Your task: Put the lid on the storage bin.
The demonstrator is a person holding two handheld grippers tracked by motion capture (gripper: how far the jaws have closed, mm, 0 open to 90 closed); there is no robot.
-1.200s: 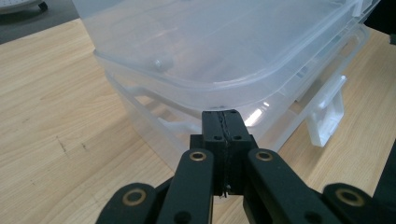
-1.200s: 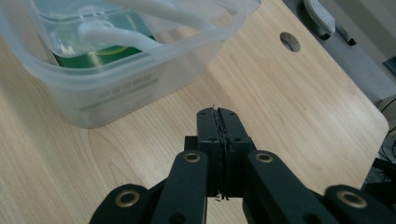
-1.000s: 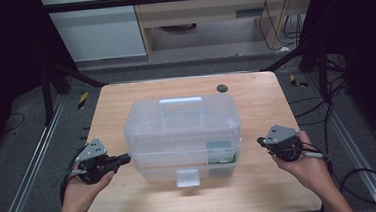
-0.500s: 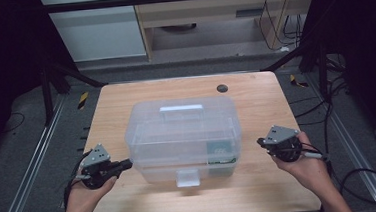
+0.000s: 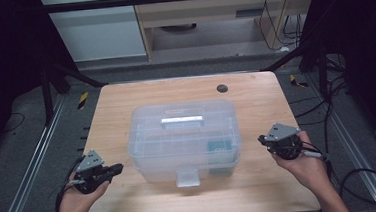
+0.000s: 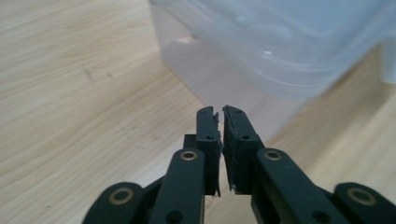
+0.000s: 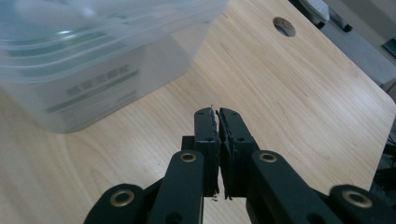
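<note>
A clear plastic box (image 5: 184, 136) with a closed lid, a top handle (image 5: 181, 120) and a front latch (image 5: 187, 177) stands mid-table. A green-labelled item shows through its right end. My left gripper (image 5: 119, 167) lies off the box's left side, apart from it. Its jaws have just been opening, and in the left gripper view (image 6: 220, 111) only a thin slit with nothing in it shows, with the box wall (image 6: 280, 42) ahead. My right gripper (image 5: 261, 140) is shut and holds nothing. It hovers off the box's right side, and the right gripper view (image 7: 216, 112) shows the box (image 7: 70, 56) at upper left.
The wooden table (image 5: 126, 105) has a round cable hole (image 5: 222, 88) at its back right, which the right gripper view also catches (image 7: 284, 26). Metal rails and dark floor flank the table, and cables lie to the right.
My left gripper drew back from the box's left side, sinking toward the table's near edge. The box top sits a little lower than before. The right gripper barely moved.
</note>
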